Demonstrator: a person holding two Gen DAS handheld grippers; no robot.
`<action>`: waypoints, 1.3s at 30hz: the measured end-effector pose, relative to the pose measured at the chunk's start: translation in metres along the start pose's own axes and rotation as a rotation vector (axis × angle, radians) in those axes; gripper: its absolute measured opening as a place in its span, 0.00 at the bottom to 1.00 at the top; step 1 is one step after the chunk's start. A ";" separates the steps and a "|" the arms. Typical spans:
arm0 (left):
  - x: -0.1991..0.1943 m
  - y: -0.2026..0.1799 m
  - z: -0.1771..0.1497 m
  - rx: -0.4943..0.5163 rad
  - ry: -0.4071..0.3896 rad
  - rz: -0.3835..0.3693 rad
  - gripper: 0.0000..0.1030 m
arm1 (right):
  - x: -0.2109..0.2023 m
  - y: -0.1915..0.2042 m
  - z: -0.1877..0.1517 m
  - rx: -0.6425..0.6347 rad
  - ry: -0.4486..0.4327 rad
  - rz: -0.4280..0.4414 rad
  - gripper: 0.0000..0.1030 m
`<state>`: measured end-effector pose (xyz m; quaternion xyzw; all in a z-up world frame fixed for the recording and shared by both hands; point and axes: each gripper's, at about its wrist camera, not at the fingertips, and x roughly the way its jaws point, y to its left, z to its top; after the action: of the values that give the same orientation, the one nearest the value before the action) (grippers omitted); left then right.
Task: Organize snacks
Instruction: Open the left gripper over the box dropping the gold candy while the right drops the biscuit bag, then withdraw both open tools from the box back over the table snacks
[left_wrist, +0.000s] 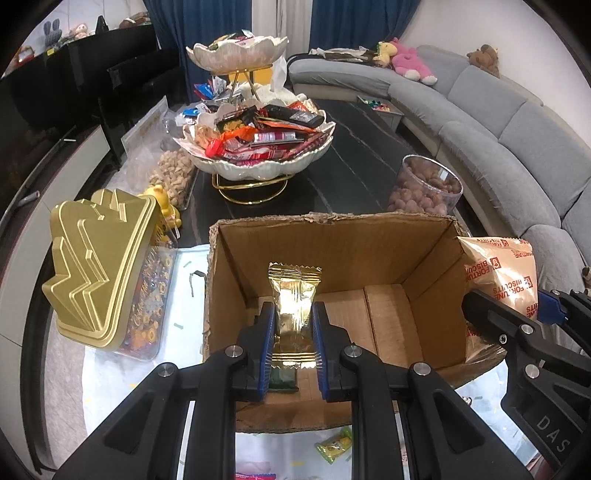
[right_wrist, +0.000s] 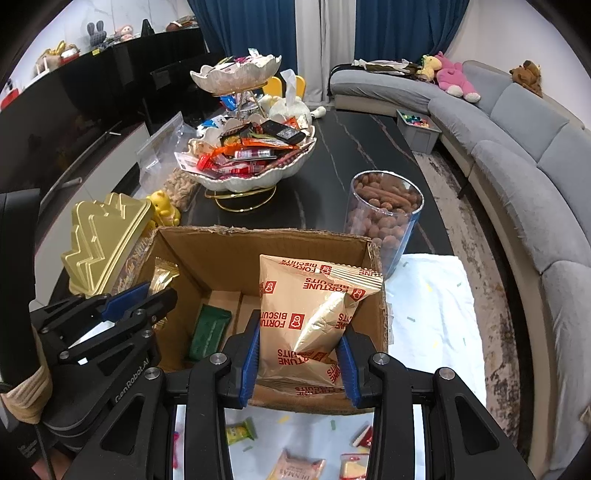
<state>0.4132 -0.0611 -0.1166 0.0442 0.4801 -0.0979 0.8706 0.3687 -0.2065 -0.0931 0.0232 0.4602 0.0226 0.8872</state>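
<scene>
Both grippers hang over the open cardboard box (left_wrist: 332, 280) – left gripper (left_wrist: 293, 332) jaws clamped on a gold wafer packet (left_wrist: 295, 295), right gripper (right_wrist: 297, 354) jaws on a Fortune Biscuits bag (right_wrist: 306, 314) – with lowering and release seemingly next.

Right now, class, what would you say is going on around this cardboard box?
A person is sorting snacks with a two-finger gripper in each hand. The left gripper is shut on a shiny gold foil snack packet, held over the open brown cardboard box. The right gripper is shut on a beige bag printed Fortune Biscuits, also over the box. A dark green wrapped bar already lies on the box floor. More wrapped snacks remain on the white cloth in front.
</scene>
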 end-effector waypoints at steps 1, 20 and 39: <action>0.001 0.000 0.000 0.000 0.002 0.000 0.20 | 0.001 0.000 0.000 -0.001 0.002 -0.001 0.37; -0.013 0.005 0.002 -0.003 -0.034 0.035 0.66 | -0.010 -0.006 0.006 0.009 -0.050 -0.052 0.71; -0.053 0.007 0.000 -0.018 -0.094 0.059 0.74 | -0.048 -0.007 0.001 0.015 -0.104 -0.048 0.71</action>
<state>0.3873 -0.0474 -0.0713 0.0456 0.4381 -0.0699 0.8951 0.3418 -0.2161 -0.0538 0.0201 0.4142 -0.0035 0.9100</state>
